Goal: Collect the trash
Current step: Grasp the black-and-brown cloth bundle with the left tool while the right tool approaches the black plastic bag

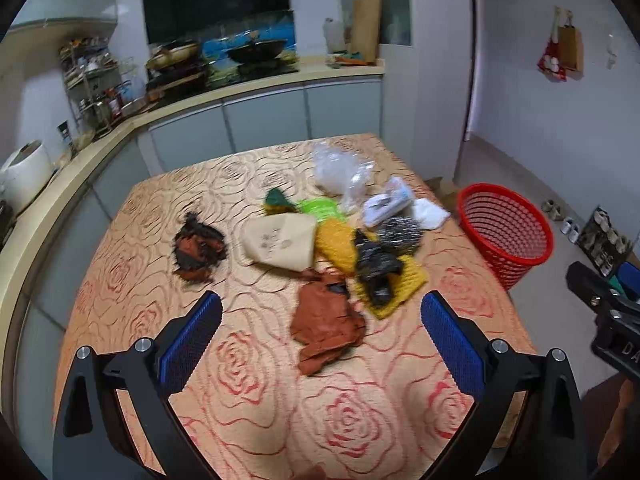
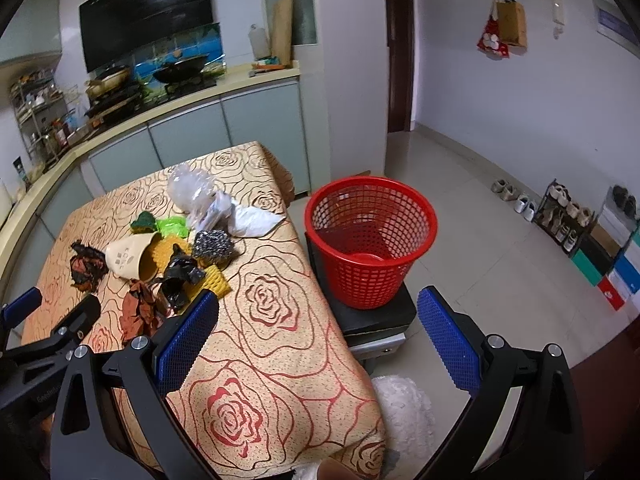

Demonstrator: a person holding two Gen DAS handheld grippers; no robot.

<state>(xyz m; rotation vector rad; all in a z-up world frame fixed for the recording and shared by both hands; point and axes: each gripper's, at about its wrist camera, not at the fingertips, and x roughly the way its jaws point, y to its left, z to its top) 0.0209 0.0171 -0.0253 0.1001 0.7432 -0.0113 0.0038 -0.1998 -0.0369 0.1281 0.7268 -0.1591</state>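
Red mesh basket [image 2: 370, 240] stood empty beside the table [image 1: 256, 400], trash piled mid-cloth. We held the left gripper [image 1: 320, 332] and right gripper [image 2: 318, 336] wide open, empty. We judged it best to straddle the brown wrapper [image 1: 326, 326] before closing.
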